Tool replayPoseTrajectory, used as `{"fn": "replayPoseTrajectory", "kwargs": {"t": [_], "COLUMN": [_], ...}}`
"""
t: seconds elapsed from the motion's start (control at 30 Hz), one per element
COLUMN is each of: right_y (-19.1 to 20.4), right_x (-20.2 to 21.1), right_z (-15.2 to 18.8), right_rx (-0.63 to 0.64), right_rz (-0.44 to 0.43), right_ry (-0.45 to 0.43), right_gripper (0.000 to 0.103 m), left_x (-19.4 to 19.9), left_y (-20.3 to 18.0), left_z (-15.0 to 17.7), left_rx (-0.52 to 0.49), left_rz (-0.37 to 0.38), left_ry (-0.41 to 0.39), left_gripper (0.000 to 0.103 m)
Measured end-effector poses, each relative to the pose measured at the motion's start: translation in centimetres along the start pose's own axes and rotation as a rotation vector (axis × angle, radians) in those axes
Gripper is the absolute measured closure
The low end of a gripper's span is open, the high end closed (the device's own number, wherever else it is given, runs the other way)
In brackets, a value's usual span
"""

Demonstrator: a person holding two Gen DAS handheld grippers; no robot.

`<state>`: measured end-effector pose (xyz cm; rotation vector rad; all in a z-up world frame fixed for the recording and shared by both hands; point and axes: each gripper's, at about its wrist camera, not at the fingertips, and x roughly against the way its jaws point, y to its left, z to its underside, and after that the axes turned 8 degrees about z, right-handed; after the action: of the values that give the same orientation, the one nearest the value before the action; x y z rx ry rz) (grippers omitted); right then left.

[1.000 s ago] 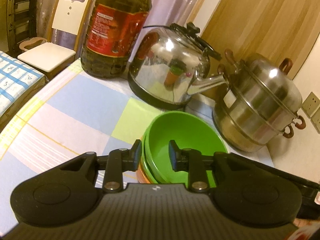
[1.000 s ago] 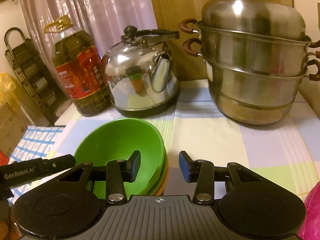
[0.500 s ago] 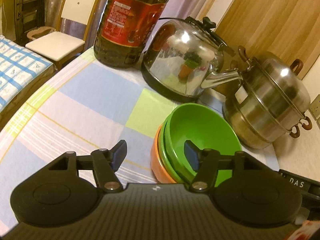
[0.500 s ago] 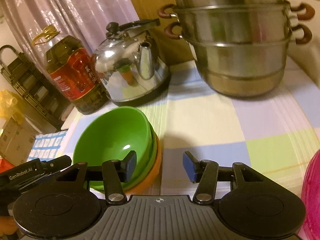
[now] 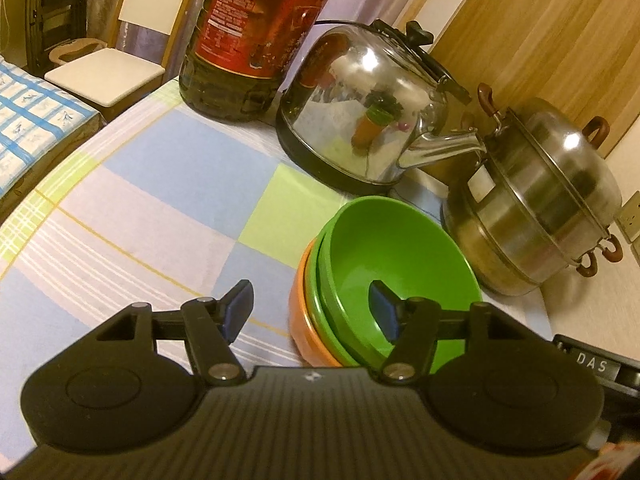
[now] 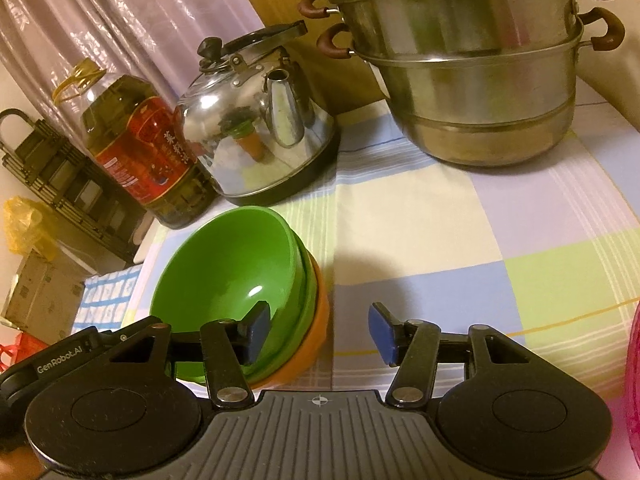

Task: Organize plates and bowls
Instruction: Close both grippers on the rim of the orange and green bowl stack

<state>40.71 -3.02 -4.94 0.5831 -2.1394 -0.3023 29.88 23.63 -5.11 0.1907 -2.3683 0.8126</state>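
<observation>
A stack of bowls stands on the checked tablecloth: two green bowls [image 5: 392,256] [image 6: 232,272] nested in an orange bowl [image 5: 304,332] [image 6: 320,320]. My left gripper [image 5: 312,312] is open and straddles the stack's left rim, with one finger inside the top green bowl and the other out over the cloth. From the other side, my right gripper [image 6: 320,332] is open across the right rim, its left finger inside the bowl. No pad presses on a rim. Each view shows a black corner of the other gripper's body.
Behind the bowls stand a steel kettle [image 5: 372,120] [image 6: 260,132], a large oil bottle [image 5: 248,32] [image 6: 140,144] and a steel steamer pot [image 5: 540,216] [image 6: 480,72]. Something pink [image 6: 634,380] shows at the right edge. A chair [image 5: 108,72] stands past the table's left edge.
My left gripper's jaws have spread from a narrow gap at the green bowl's rim to a wide one. The right jaws widened a little and that gripper rolled. The bowls have stayed put.
</observation>
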Motion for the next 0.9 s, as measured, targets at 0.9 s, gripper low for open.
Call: {"fn": "replayPoseTrajectory", "kwargs": {"t": [0.9], "right_y": [2.6], "right_x": [-4.0], "right_z": [0.5], "right_rx": [0.001], "right_rz": [0.055], "right_ry": [0.081], "right_gripper": [0.048], "left_x": [-3.3], "left_y": [-0.3], "left_z": [0.0], "left_rx": [-0.019], "left_rz": [-0.022], "left_ry": [0.063], "left_gripper": [0.048]}}
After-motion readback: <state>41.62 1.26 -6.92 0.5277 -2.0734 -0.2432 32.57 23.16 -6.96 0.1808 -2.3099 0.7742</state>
